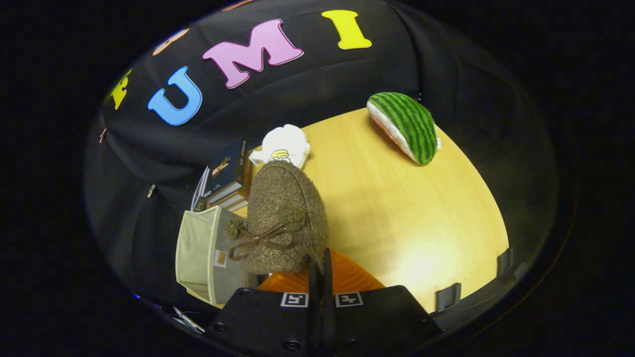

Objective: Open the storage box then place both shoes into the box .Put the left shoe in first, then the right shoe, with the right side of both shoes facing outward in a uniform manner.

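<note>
Now the gripper (320, 270) pinches the fuzzy shoe (285, 218).
Its fingers are squeezed together on the shoe's back edge, lifting it just beside the open box (201, 253). It looks soft, light and floppy, so hold the rim tight.

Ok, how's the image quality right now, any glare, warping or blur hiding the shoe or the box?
Gripper view: a soft glare patch on the table beyond the fingers; fisheye bends the table edge and tilts the scene; the brown shoe, held in the gripper, is sharp and evenly lit; the beige box beside it is dimmer but readable.
</note>
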`<state>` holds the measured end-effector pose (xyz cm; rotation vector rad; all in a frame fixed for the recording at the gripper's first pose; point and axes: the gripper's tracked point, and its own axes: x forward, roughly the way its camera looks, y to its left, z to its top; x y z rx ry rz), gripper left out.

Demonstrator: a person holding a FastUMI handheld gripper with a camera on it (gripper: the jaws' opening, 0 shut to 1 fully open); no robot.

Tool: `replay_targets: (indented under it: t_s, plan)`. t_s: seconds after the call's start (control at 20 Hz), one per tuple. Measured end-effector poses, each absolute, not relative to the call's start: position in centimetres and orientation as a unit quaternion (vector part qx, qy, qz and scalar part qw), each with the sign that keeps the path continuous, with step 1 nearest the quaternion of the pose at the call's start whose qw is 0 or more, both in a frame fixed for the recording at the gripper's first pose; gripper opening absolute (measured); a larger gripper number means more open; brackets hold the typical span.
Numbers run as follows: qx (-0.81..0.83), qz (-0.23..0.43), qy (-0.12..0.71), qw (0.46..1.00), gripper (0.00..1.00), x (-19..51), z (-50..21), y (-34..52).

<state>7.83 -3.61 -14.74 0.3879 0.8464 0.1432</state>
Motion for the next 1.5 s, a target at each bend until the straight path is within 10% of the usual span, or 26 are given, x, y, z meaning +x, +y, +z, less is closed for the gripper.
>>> replay_targets:
  t_s: [1.1,1.35,1.5]
  plan:
    - [0.205,0.093,0.442,0.868,0.06,7.1,-16.9,20.4]
    - [0.188,0.129,0.434,0.871,0.2,5.8,-16.8,22.1]
    - [0.197,0.159,0.394,0.883,0.86,6.1,-13.6,22.7]
